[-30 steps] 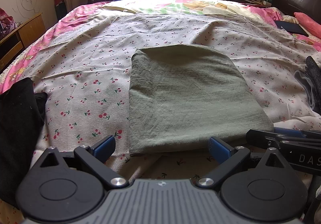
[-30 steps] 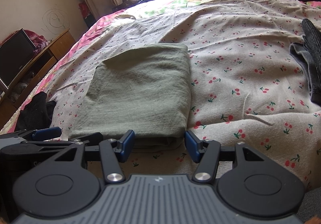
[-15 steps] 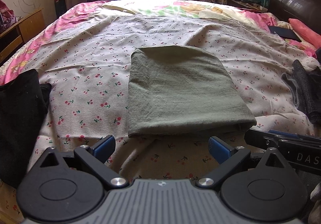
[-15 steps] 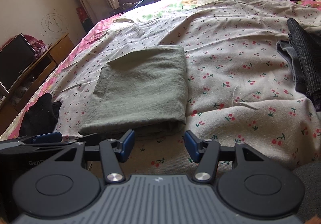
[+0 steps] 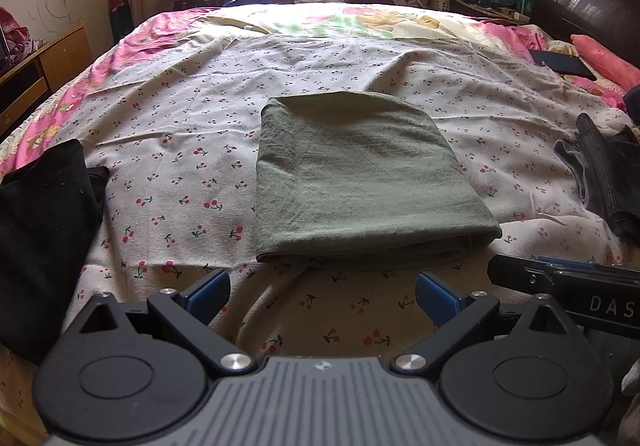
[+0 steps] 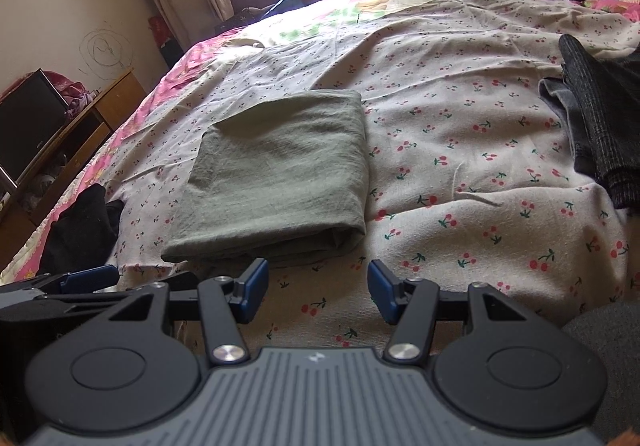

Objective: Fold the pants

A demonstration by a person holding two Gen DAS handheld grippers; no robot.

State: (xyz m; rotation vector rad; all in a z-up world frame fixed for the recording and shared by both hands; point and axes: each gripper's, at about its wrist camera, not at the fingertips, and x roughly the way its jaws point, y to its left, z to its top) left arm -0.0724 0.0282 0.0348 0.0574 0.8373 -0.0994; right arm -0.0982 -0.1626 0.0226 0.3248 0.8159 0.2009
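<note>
Both of your grippers have drawn back from the folded green pants (image 5: 360,182), so a strip of cherry-print bedsheet (image 5: 168,174) now shows between the blue fingertips and the near fold. Your left gripper (image 5: 322,292) and right gripper (image 6: 314,286) each stand apart, holding nothing. Ahead of them the pants lie flat on the bed, black clothes (image 5: 40,230) left, dark clothes (image 6: 600,134) right.

I see the black garment (image 5: 40,230) left of the folded pants (image 5: 360,182) cut off by the frame edge; the dark clothes (image 6: 604,134) on their right run out too.
</note>
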